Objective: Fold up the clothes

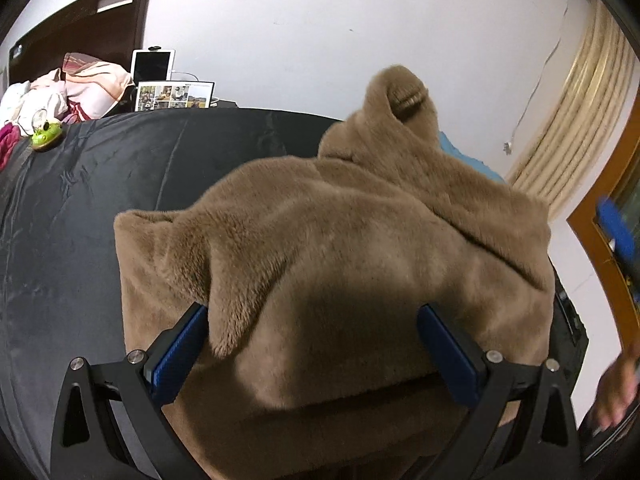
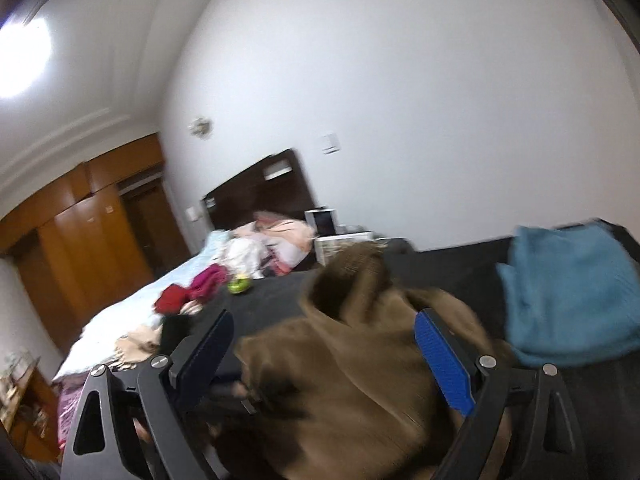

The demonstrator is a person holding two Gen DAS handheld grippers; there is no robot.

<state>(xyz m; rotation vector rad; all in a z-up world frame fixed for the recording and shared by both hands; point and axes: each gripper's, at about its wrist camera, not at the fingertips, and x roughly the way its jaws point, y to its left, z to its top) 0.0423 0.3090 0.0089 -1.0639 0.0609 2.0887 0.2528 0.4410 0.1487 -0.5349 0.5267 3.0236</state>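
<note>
A brown plush coat lies bunched on the dark bed cover, near the side of the bed where the person stands, with a folded blue garment just beyond it; the placement suggests a working area kept free for folding, with finished pieces set aside. The left claw hangs low over the coat with its blue pads wide apart; thick pile fills the gap between them and a fold of fabric drapes against the left pad, but the pads do not appear to pinch it, so this reads as an approach to a grip, not a hold. The right claw likewise stands with its jaws spread, the coat below and between them and nothing clamped; its view is tilted upward and blurred. The coat is a thick, fleecy, tan-brown garment, heaped rather than flat. A sleeve rises from the heap with its ribbed cuff opening turned toward the left camera, and a broad flap lies folded across the body. Such bulk probably resists sharp creases, so folds are likely to spring back unless pressed. Unsorted clothes are piled by the dark headboard, well apart from the coat, presumably still awaiting folding.
</note>
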